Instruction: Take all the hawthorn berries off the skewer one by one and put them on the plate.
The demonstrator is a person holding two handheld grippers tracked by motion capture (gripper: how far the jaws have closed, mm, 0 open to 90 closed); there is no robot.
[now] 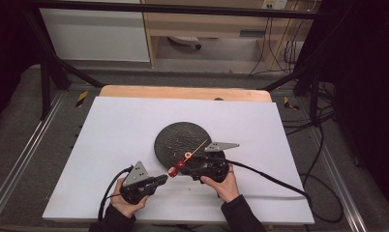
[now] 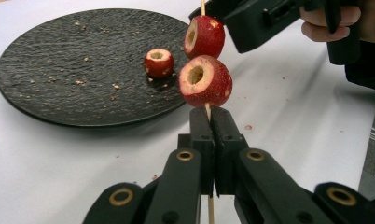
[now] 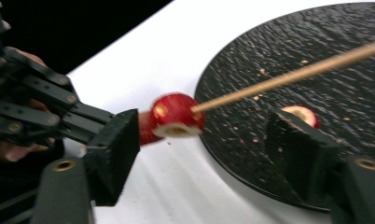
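Skewer clamped at its near end in the left gripper, jaws fully pinched on the stick just below the lower fruit. Second fruit threaded right above it, almost touching. Rest of the stick running up and away over the plate — long axis slanting from the left gripper toward the far right in the high view. Third fruit already lying loose on the plate, near its right side.

Right gripper about half open, holding nothing; pads standing either side of the stick, clear of the upper fruit, which sits just ahead of the left pad. Right hand the nearer one to that fruit.

Likely next: closing behind the top fruit and sliding it along the stick's axis, off the free end — toward the plate, away from the left gripper. Pull off-axis and the thin stick probably bends or twists in the clamp.
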